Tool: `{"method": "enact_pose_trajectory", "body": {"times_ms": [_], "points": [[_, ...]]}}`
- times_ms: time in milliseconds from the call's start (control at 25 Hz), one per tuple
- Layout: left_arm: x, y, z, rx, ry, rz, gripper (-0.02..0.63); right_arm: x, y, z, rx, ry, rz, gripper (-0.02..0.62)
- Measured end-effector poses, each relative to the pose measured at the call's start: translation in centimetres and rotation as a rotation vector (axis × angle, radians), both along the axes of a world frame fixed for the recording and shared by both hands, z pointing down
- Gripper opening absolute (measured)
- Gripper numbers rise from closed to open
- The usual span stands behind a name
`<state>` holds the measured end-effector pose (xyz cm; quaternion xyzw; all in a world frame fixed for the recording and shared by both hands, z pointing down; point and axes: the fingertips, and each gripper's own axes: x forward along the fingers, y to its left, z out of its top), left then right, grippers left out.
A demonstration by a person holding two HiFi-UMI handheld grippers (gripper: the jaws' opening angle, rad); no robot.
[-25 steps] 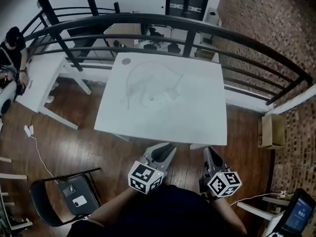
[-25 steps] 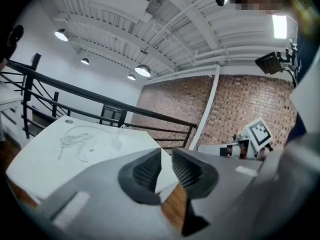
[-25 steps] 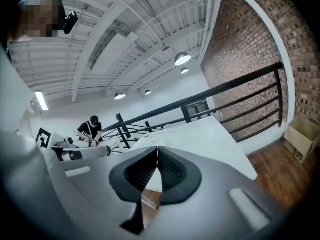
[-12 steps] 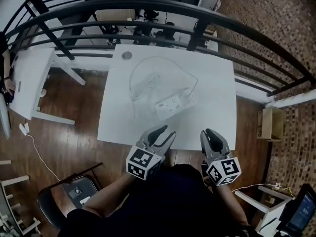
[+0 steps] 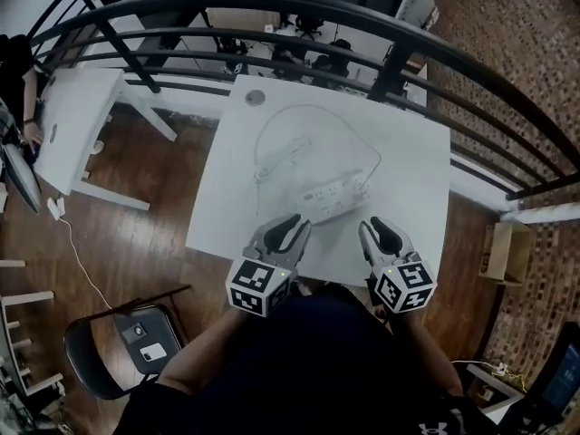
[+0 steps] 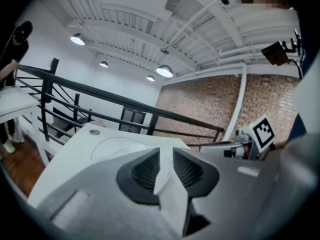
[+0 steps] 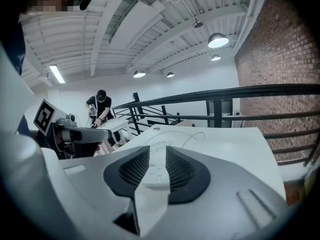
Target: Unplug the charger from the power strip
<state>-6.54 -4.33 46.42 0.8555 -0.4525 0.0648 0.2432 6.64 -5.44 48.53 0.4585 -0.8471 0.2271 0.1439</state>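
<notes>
A white power strip point(image 5: 337, 198) lies on the white table point(image 5: 408, 170), with a thin cable point(image 5: 313, 111) looping behind it. Beside the loop lies a white oblong piece point(image 5: 282, 151); I cannot tell if it is the charger. My left gripper point(image 5: 288, 234) and right gripper point(image 5: 376, 236) hover at the table's near edge, just short of the strip. Both pairs of jaws are closing, with nothing between them. The right gripper view shows the strip point(image 7: 158, 171) through the gap of the right gripper point(image 7: 157, 151). The left gripper point(image 6: 166, 156) points over bare table point(image 6: 90, 144).
A black railing point(image 5: 381, 25) curves behind the table. A second white table point(image 5: 82, 125) and a person point(image 5: 14, 80) are at the far left. A folding chair point(image 5: 127, 352) stands at lower left and a cardboard box point(image 5: 503, 252) at right. A round grommet point(image 5: 255, 98) sits in the table's far left corner.
Both grippers have come forward from over the floor to the table's near edge. The table and strip now sit closer. The jaws spread wider, then narrowed again.
</notes>
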Motion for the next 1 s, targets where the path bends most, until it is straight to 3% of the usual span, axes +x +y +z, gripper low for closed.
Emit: {"method": "enact_pose_trajectory", "body": {"times_ms": [240, 480, 640, 840, 1000], "points": [[0.3, -1.1, 2.1, -0.034, -0.064, -0.031, 0.090, 0.8, -2.7, 4.5, -0.085, 0.062, -0.013, 0.144], [0.9, -3.2, 7.7, -0.051, -0.230, -0.017, 0.178, 0.8, -4.8, 9.7, -0.169, 0.147, 0.009, 0.159], [3.2, -4.9, 11.7, -0.100, -0.296, 0.063, 0.185, 0.0, -6.2, 12.3, -0.196, 0.216, 0.011, 0.174], [5.9, -6.4, 16.4, -0.115, -0.440, 0.200, 0.222, -0.9, -7.2, 14.2, -0.200, 0.316, -0.006, 0.182], [7.6, -7.1, 17.5, -0.107, -0.481, 0.285, 0.222, -1.2, -7.5, 15.3, -0.214, 0.374, -0.010, 0.176]]}}
